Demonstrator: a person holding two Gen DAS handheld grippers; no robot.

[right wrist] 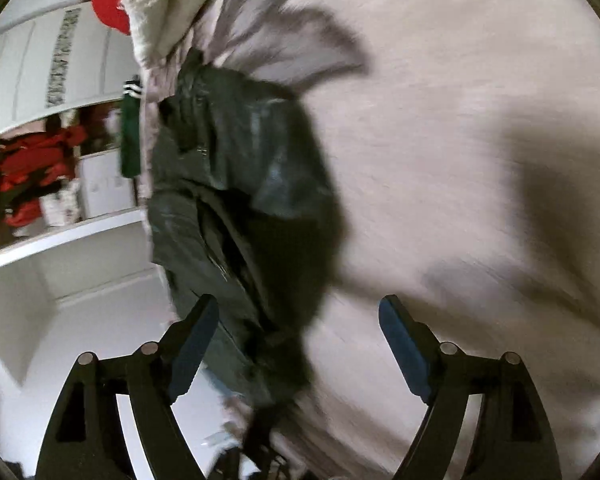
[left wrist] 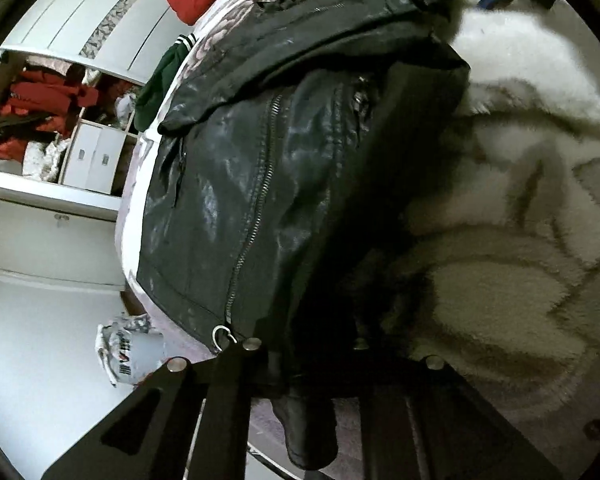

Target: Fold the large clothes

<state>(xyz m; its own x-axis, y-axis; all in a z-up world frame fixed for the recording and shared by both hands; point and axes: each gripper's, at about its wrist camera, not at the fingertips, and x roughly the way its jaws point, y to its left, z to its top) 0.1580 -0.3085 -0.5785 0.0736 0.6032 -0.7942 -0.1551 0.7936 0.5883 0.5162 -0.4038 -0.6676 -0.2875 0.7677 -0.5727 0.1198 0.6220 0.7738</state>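
Work surface: bed covered by a pale pink sheet (right wrist: 440, 128), with a cream fleece blanket (left wrist: 512, 240) alongside. White wardrobe (left wrist: 80, 32) stands behind, red garments inside. No legible writing. Black leather jacket (left wrist: 260, 184) lies on the bed. Left gripper (left wrist: 300, 376) is clamped on its hem; right gripper (right wrist: 300, 336) spread wide, holding nothing.

Black gripper (right wrist: 298, 322) frame, blue pads (right wrist: 406, 350) (silver screws).

Your right wrist view is smeared with motion blur across the pale pink bedsheet (right wrist: 440, 120), where dark soft shadows fall. Your left view is sharper: glare streaks the glossy black leather jacket (left wrist: 228, 200), and fisheye bending darkens both rims.
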